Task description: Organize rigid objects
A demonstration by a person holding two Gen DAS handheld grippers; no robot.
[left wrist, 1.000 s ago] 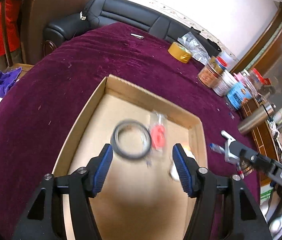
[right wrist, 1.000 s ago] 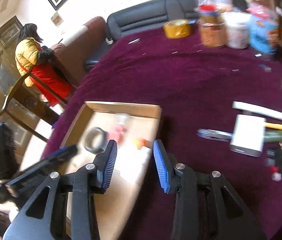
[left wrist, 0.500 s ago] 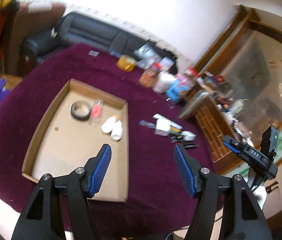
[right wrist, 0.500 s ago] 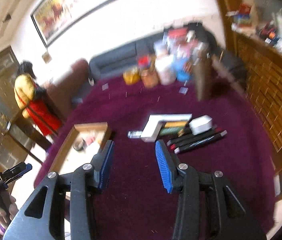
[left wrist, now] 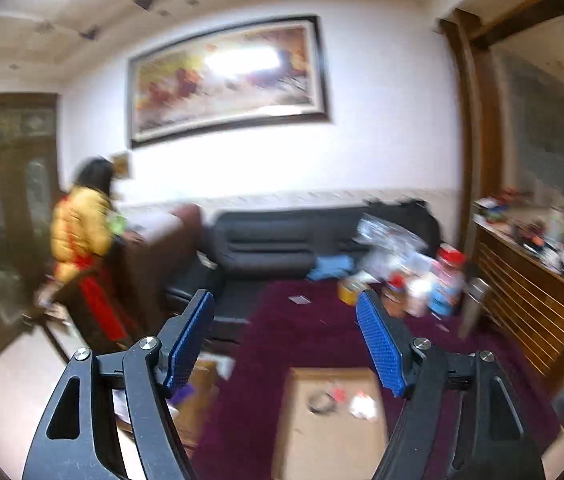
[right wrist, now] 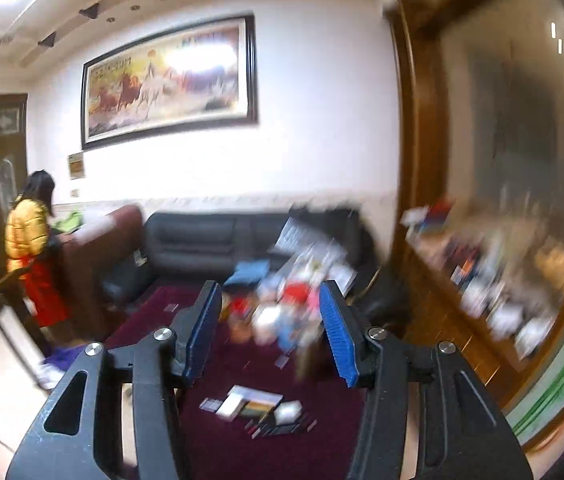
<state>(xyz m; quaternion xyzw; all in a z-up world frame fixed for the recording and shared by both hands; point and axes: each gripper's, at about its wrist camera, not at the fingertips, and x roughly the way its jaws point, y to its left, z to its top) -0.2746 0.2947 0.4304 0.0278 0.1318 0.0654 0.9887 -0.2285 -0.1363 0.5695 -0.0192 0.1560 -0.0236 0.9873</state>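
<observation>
Both grippers have lifted well above the purple table (left wrist: 282, 344) since the earlier frames; left gripper (left wrist: 285, 342) and right gripper (right wrist: 266, 330) jaws have just been opening, nothing between them. Cardboard tray (left wrist: 302, 432) holds tape ring (left wrist: 321, 403); pens and boxes (right wrist: 259, 410) lie beside it

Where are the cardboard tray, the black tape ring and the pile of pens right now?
cardboard tray (left wrist: 324, 444): left wrist view, bare floor of the tray.
black tape ring (left wrist: 320, 403): left wrist view, the ring's band, inside the tray.
pile of pens (right wrist: 282, 426): right wrist view, middle of the dark pens.
</observation>
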